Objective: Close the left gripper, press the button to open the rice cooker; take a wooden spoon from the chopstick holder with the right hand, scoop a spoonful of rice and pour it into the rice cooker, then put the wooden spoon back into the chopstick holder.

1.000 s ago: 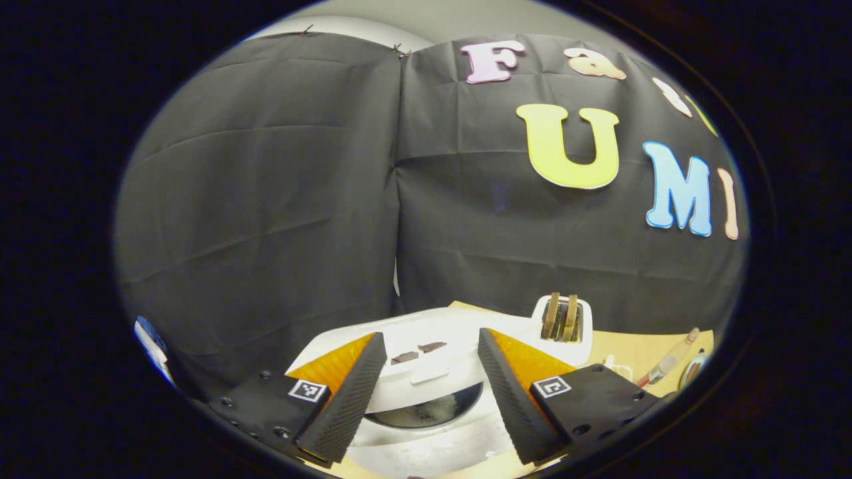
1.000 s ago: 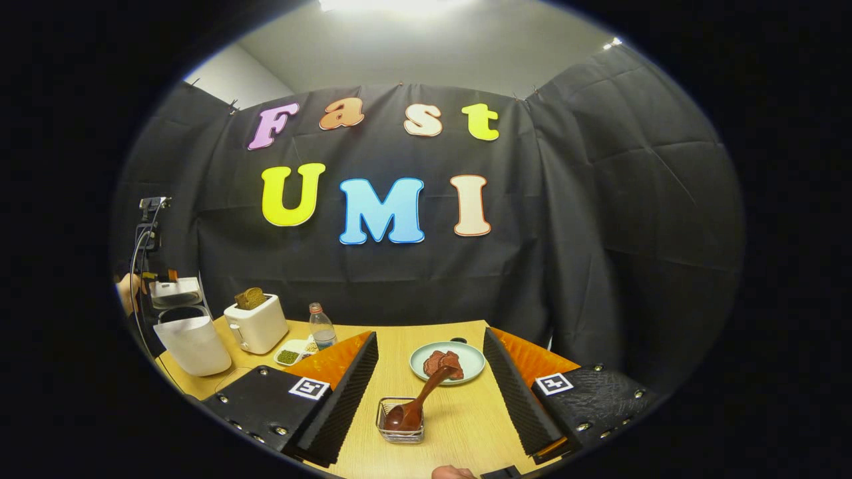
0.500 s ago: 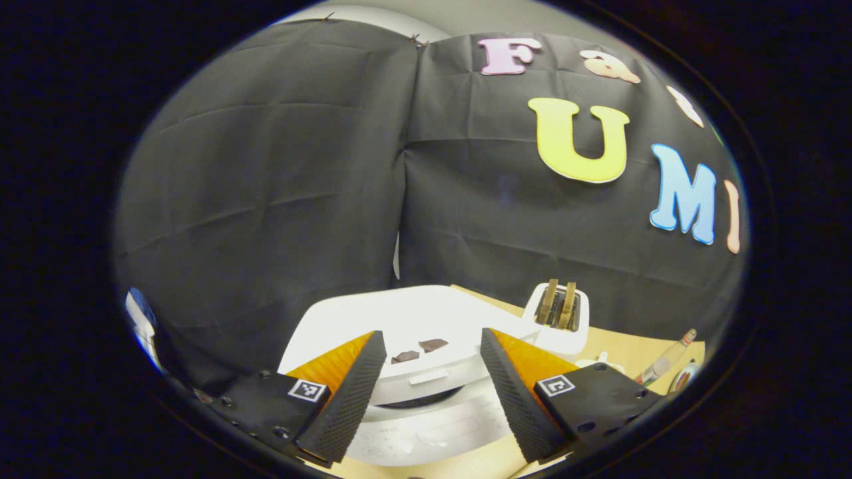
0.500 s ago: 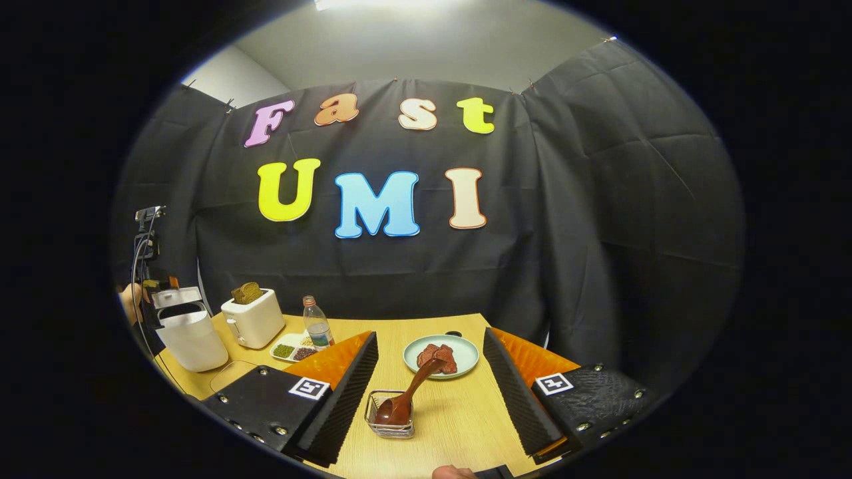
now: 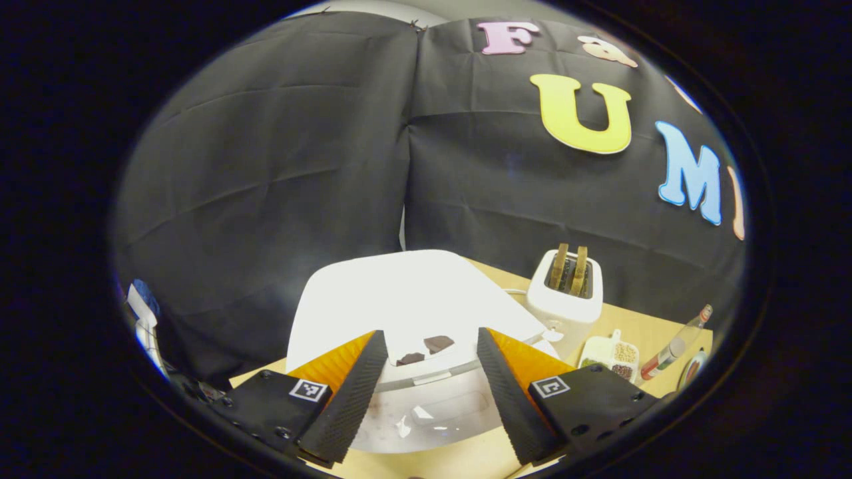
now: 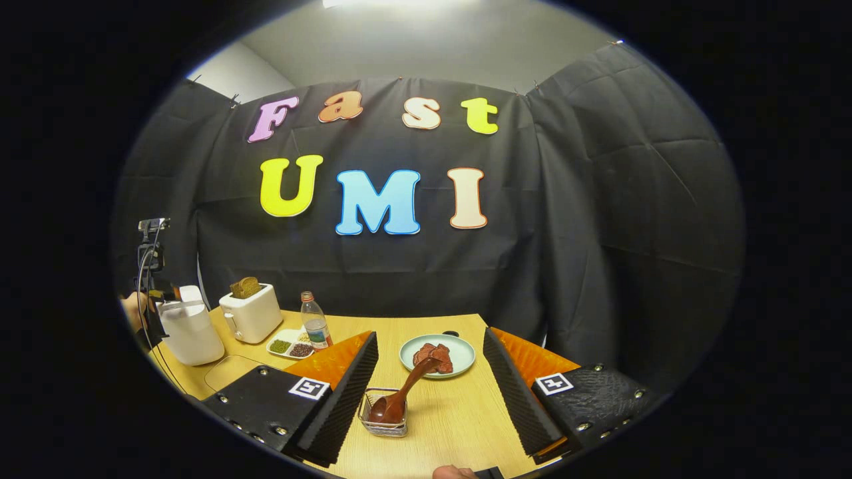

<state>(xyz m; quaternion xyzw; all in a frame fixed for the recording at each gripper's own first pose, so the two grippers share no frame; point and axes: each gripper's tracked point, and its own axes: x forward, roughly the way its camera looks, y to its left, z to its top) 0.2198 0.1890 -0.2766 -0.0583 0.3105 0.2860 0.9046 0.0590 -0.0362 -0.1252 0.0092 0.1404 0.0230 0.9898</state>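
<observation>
- Left hand-held gripper, fingers spread wide and holding nothing, hovers just before the white rice cooker, whose lid is down.
- Right hand-held gripper, also spread and unloaded, sits above bare tabletop near its front edge.
- Wooden spoon leans in the wire chopstick holder between its fingers.
</observation>
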